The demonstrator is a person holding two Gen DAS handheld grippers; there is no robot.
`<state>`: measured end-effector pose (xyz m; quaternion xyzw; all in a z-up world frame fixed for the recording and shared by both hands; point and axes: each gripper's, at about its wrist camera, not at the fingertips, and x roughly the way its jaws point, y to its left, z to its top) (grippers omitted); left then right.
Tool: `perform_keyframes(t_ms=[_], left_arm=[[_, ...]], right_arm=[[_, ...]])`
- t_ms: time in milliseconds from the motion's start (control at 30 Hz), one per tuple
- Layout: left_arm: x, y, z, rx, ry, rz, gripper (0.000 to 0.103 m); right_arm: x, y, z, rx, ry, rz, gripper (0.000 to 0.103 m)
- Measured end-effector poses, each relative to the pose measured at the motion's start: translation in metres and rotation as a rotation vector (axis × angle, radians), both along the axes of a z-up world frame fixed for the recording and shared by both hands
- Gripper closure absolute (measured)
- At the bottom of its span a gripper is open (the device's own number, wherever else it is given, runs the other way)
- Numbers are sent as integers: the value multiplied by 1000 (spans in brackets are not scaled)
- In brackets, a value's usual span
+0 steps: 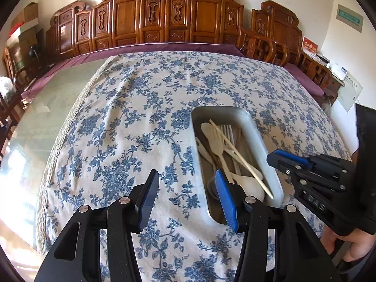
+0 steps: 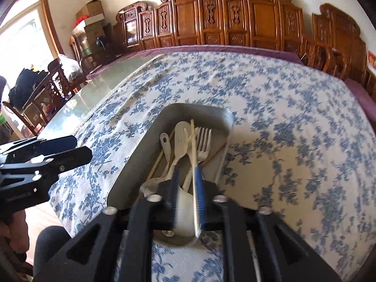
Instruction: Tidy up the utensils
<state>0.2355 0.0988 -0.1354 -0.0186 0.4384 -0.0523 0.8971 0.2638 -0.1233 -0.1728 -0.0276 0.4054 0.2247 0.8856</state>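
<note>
A metal tray (image 1: 256, 129) lies on the floral tablecloth and holds white spoons (image 1: 211, 134), a metal fork (image 2: 204, 141) and chopsticks (image 1: 239, 157). It also shows in the right wrist view (image 2: 131, 162). My left gripper (image 1: 186, 196) is open and empty, low over the cloth at the tray's near left corner. My right gripper (image 2: 188, 183) hovers over the tray's near end with its jaws a narrow gap apart; a pale chopstick (image 2: 193, 145) lies along the blue finger, and I cannot tell whether it is gripped. In the left wrist view the right gripper (image 1: 282, 158) sits at the tray's right rim.
The blue floral tablecloth (image 1: 145, 108) covers a glass-topped table (image 1: 47, 108). Carved wooden chairs (image 1: 164, 16) line the far side, with more chairs (image 2: 47, 89) and boxes at the left. A person's hand (image 1: 352, 246) holds the right gripper.
</note>
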Motion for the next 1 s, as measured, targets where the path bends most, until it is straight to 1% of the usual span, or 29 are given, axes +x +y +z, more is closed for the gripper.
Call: perform_keyframes(t_ms=[67,100,167,233,300,333,367,433,467,500,700,800,933,1000], left_arm=[[-3,-5,4,4,-7,-2,54],[-6,-8,6,6,-14,-4,46],[-12,-13,12,13,-38,-3,34],[-17,-18,16,20,-50,-2,27],[-23,-23,22,14,-64,-1,17],[-26,-26,25,10,-73,3,15],[-31,-29,29,4,-82,4,15],[-38,-34,36,-10,-98,5,11],[-42,-36,39,-13,-106,9,8],[-48,-40,44,-16,-125,13,8],[-72,-57,64,-3,-169,10,8],[-85,-64,74,-9,-190,15,8],[-102,-74,93,-5,-246,2,8],[-112,-78,103,-19,-272,-5,8]], right_arm=[[-10,-9,10,-8,-42,-4,73],[-14,-12,14,-11,-55,-6,70],[-26,-22,23,-13,-89,-13,64],[-34,-30,31,-15,-115,-24,51],[-44,-40,40,-13,-140,-42,33],[-49,-45,44,-11,-149,-50,25],[-56,-51,49,-10,-162,-59,22],[-67,-60,57,-20,-192,-86,8],[-74,-66,61,-23,-212,-102,6],[-80,-71,65,-23,-224,-115,3],[-106,-97,84,0,-248,-168,3],[-121,-107,98,0,-280,-190,3],[-140,-118,117,10,-325,-211,3],[-150,-122,128,15,-353,-216,3]])
